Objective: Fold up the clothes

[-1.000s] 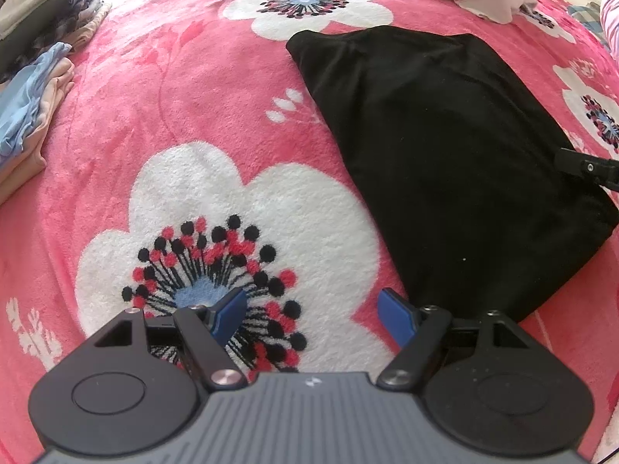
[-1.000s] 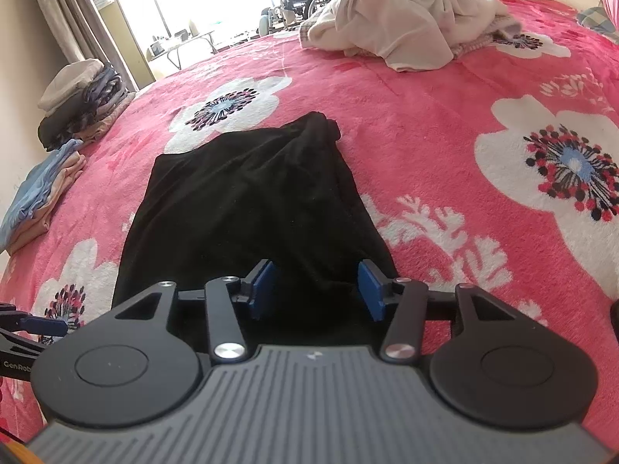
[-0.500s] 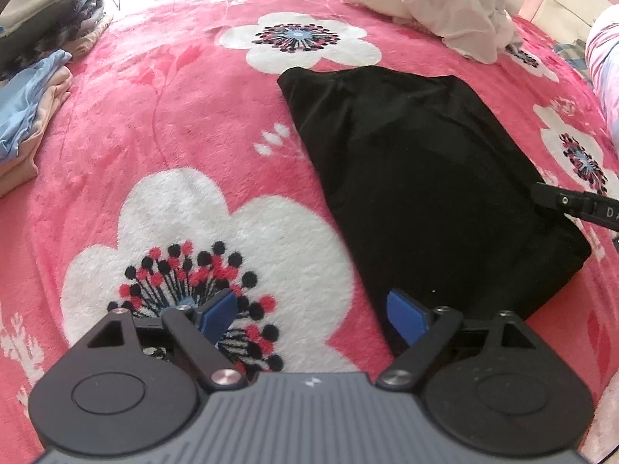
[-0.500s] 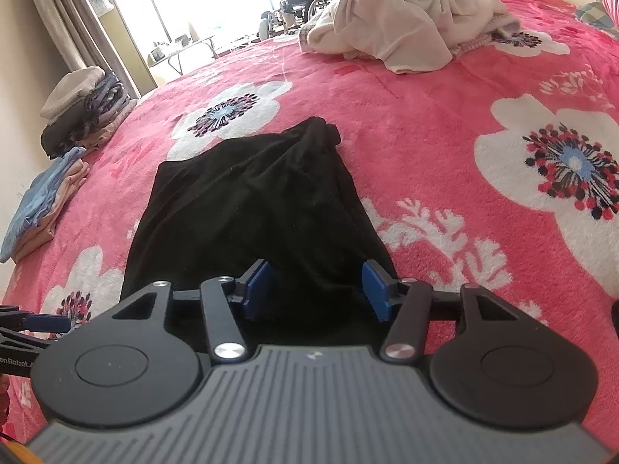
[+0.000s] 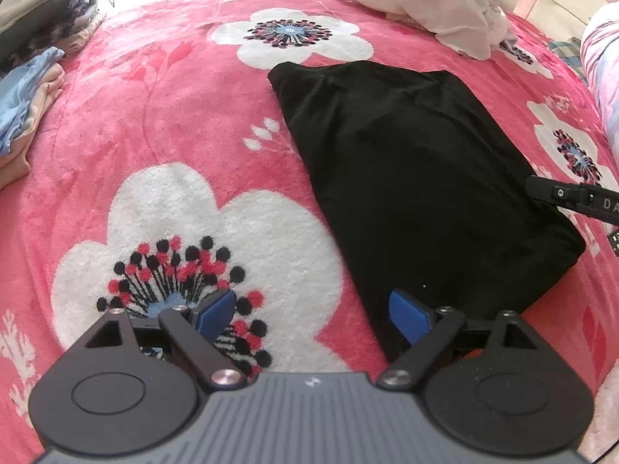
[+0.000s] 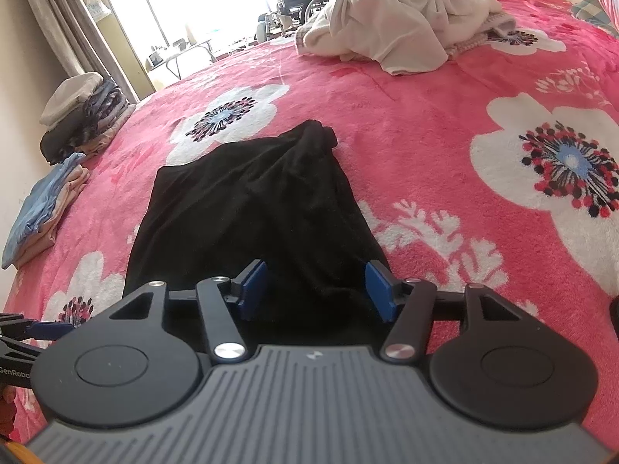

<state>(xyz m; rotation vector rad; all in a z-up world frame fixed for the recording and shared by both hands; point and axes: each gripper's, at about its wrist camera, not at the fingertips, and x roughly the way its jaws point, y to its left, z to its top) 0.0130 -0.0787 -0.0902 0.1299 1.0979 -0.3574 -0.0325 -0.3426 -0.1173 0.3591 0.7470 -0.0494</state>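
A black garment [image 5: 418,178] lies spread flat on the pink flowered blanket [image 5: 162,116]. My left gripper [image 5: 311,315] hovers open over its near left corner; the right blue pad is above black cloth, the left one above a white flower, and nothing is pinched. In the right wrist view the same garment [image 6: 251,208] stretches away from me. My right gripper [image 6: 315,290] sits over its near edge with its jaws opening, black cloth below the gap but not pressed by the pads. The right gripper's tip [image 5: 572,197] shows at the left wrist view's right edge.
A heap of unfolded pale clothes [image 6: 394,11] lies at the far end of the bed. Folded stacks sit at the left edge: a blue and peach one [image 6: 46,212] and a grey and dark one [image 6: 81,116]. A curtain and bright window stand beyond.
Both grippers' jaws have spread wider. The left wrist view has tilted up a little, showing more of the far bed. The garment has not moved.
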